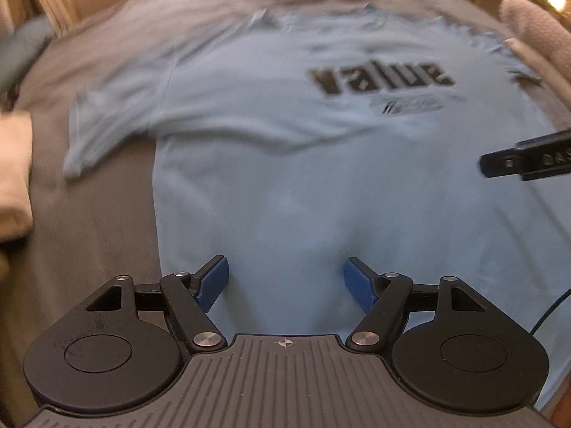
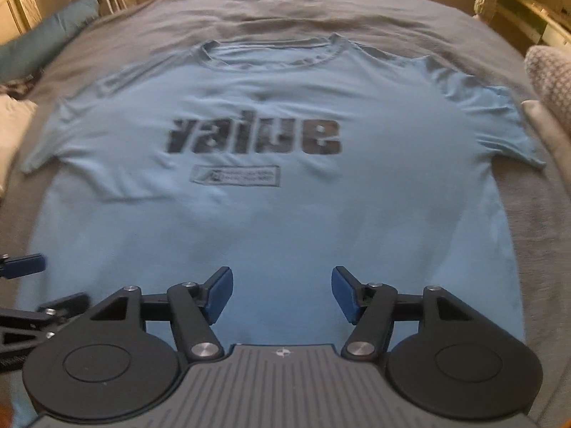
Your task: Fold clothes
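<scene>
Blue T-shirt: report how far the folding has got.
Done: the blue T-shirt lies spread flat, print up, on the grey bedcover. In hand: the left gripper and right gripper hang open over its lower part, gripping nothing. Left: every fold; both sleeves lie out and the hem is unturned.

We look steeply down from each gripper, close over the hem; both views share the light-blue T-shirt point(image 1: 285, 178) point(image 2: 267, 214).

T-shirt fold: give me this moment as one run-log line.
stage: pre-grasp | T-shirt: flat, print up, unfolded, on grey bedcover | left gripper: jaws open, over lower shirt | right gripper: jaws open, over lower shirt | held: nothing
</scene>
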Available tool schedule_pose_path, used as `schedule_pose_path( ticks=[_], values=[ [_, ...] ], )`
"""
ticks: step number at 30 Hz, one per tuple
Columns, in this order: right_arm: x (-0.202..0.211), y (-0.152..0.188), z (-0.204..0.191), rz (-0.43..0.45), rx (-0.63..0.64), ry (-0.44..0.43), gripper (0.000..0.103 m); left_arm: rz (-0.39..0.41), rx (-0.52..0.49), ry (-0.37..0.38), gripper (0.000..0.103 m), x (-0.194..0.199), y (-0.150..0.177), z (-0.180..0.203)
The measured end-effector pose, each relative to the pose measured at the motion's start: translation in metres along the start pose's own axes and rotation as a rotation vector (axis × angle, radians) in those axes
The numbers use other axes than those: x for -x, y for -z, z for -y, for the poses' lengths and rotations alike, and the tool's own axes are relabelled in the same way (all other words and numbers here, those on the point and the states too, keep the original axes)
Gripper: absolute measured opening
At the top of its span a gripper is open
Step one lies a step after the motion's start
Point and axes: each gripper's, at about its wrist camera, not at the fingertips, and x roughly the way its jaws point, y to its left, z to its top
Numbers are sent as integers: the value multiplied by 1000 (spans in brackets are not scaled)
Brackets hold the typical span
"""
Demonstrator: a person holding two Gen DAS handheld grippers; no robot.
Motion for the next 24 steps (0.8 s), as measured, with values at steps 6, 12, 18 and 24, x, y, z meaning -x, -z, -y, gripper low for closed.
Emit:
schedule_pose_path(
  ticks=[6, 12, 18, 24],
  values=[
    [-18, 12, 7, -27, -6, 2, 81, -41, 40, -35, 102, -7, 4, -2],
    [-25, 18, 6, -37, -8, -14, 103, -64, 46, -61, 103, -11, 2, 2],
    [-26, 22, 1, -28, -10, 18, 103, -97, 84, -72, 103, -14, 0, 0],
    [-28, 18, 5, -60, -31, 9, 103, -141, 115, -86, 103, -15, -2, 0]
  ],
)
